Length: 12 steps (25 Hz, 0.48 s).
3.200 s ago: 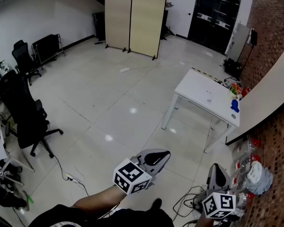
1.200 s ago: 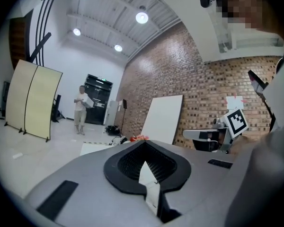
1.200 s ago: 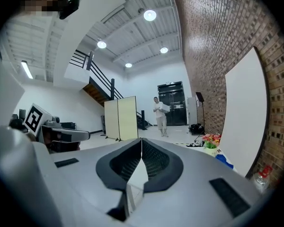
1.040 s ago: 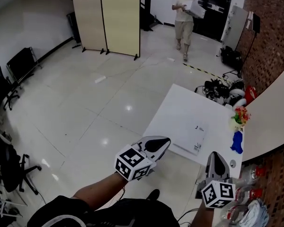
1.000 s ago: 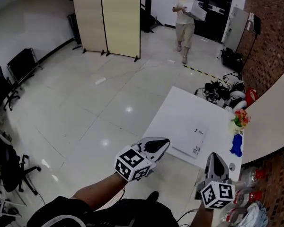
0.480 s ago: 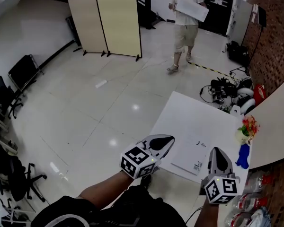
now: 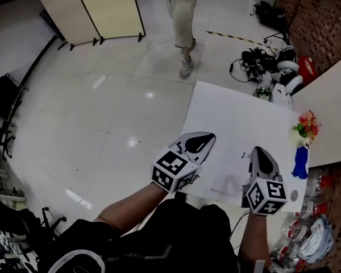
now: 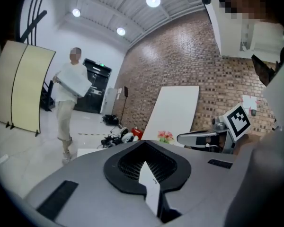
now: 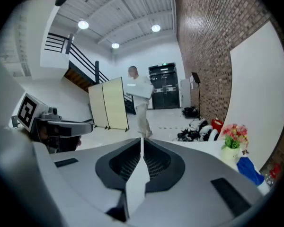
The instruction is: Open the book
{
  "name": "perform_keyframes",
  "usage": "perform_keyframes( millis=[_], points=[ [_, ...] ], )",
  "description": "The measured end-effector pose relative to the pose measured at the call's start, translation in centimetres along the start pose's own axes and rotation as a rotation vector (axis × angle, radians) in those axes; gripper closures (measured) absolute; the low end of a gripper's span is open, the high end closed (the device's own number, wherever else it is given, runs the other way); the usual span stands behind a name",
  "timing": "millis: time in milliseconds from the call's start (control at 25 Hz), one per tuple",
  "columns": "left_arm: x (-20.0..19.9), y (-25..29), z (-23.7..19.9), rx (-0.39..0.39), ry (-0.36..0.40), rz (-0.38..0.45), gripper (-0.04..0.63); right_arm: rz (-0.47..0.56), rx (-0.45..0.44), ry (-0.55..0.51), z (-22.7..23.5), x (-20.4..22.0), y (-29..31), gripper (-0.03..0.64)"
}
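The left tongs (image 7: 209, 137) and the right tongs (image 7: 257, 151), both pressed together and empty, are hovering over the white rectangular worktop (image 7: 233, 110), where the thin white closed book (image 7: 232, 166) is lying between them.

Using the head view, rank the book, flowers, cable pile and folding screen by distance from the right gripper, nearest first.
1. book, on the table just left of the right gripper
2. flowers, at the table's right edge
3. cable pile, past the table's far end
4. folding screen, far upper left
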<state>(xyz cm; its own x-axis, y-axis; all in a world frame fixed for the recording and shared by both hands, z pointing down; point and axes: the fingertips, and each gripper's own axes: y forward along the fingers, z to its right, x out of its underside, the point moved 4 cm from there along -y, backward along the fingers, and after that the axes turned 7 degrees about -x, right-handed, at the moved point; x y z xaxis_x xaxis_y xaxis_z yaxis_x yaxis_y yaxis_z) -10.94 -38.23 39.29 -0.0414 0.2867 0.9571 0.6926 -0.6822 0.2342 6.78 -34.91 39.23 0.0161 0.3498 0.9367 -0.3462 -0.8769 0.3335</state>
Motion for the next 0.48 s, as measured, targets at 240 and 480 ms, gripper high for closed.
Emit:
perform_keyframes(
  millis=[240,480],
  points=[
    [5.4,4.9,-2.5,-0.023,-0.072,-0.135,0.597,-0.225,-0.003,0.094,1.2,7.4,5.6,0.615],
    [13.5,7.4,-4.2,-0.067,-0.078,-0.384,0.597,-0.467,-0.030,0.176,0.2,15.6,9.3,0.513]
  ],
)
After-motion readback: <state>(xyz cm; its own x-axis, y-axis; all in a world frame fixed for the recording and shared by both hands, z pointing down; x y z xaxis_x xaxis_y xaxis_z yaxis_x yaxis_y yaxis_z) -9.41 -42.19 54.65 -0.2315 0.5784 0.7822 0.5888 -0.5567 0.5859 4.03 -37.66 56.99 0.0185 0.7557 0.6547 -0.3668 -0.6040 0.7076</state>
